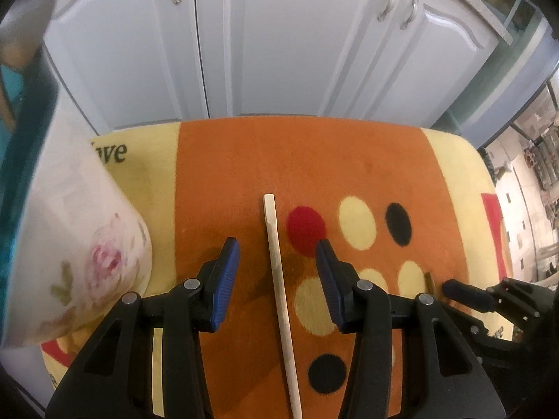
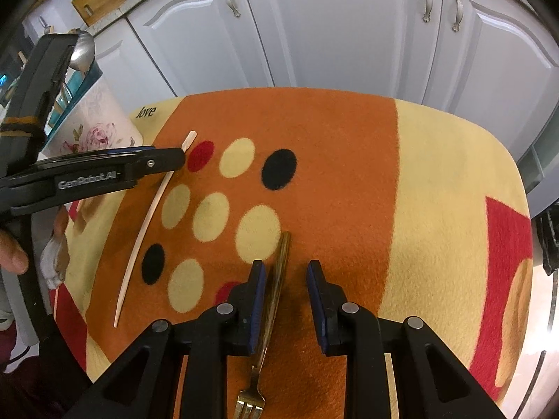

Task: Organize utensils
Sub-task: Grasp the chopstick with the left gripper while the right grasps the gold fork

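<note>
Open left hand-held gripper (image 1: 277, 249) straddles the chopstick (image 1: 279, 279).

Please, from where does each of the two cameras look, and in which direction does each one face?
Left wrist: sits on the left gripper, facing steeply down at the mat; its open fingers straddle the chopstick; the right gripper's tip shows at the right edge.
Right wrist: sits on the right gripper, facing down at the fork lying between its fingers, against the left one; the left gripper and a hand show at left.
Shared: mat, chopstick, floral utensil holder, white cabinet doors.
</note>
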